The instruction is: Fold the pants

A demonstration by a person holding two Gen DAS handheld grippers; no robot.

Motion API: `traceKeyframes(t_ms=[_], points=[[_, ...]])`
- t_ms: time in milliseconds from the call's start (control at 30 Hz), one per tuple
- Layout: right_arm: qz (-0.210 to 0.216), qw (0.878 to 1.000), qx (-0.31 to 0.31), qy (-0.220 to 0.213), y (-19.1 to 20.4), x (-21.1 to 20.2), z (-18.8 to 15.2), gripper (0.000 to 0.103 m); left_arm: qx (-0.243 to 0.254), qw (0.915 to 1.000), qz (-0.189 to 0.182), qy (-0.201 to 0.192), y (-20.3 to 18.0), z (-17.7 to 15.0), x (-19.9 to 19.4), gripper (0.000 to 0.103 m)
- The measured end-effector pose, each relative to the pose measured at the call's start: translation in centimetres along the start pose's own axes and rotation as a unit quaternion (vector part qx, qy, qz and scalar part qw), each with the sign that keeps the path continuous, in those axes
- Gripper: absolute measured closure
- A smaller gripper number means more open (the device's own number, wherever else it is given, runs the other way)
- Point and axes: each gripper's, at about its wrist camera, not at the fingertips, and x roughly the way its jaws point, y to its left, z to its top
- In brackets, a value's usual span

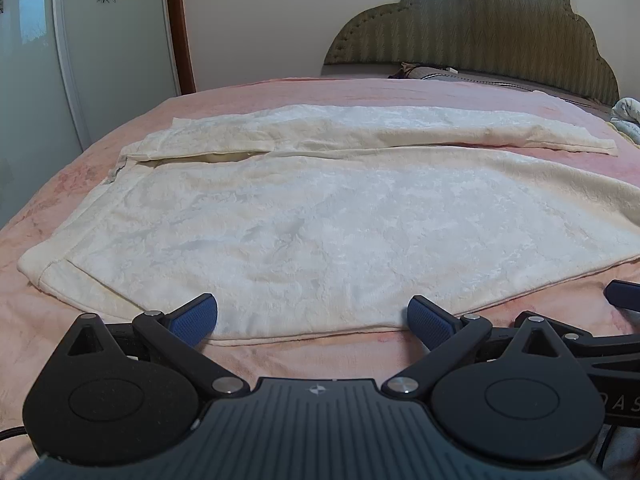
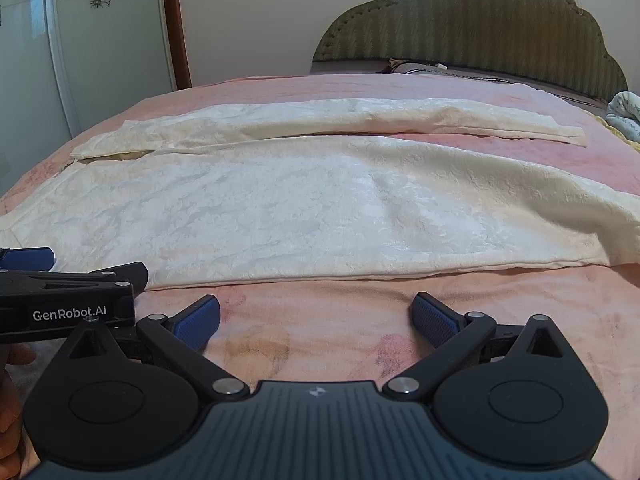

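Note:
Cream textured pants [image 1: 304,216] lie flat across the pink bed cover, waistband to the left, both legs running right; they also show in the right wrist view [image 2: 304,208]. The far leg [image 1: 360,128] lies apart from the near leg. My left gripper [image 1: 312,320] is open, its blue pads at the near hem edge of the pants, holding nothing. My right gripper [image 2: 316,320] is open and empty over the bare bed cover, just short of the near edge of the pants. The left gripper also shows at the left of the right wrist view [image 2: 72,284].
The pink bed cover [image 2: 360,340] spreads all around the pants. A green padded headboard [image 1: 480,24] stands at the back right, with pillows [image 1: 436,72] below it. A bundled cloth [image 1: 628,120] lies at the right edge. A white wardrobe door [image 1: 100,40] stands at the left.

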Motion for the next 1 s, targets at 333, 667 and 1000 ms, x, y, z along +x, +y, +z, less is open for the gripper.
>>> traceKeyframes(t_ms=[333,667,1000], points=[[-0.001,1.000,0.000,0.000,0.0,0.0,0.0,0.000,0.002,1.0000,0.002,0.000,-0.3,-0.2,0.0,0.000],[-0.002,1.000,0.000,0.000,0.1,0.0,-0.1,0.000,0.002,1.0000,0.002,0.000,-0.3,-0.2,0.0,0.000],[0.052,0.998,0.011,-0.024,-1.0,-1.8,0.0,0.000,0.022,0.9991,-0.009,-0.034,0.0,-0.3,-1.5,0.001]])
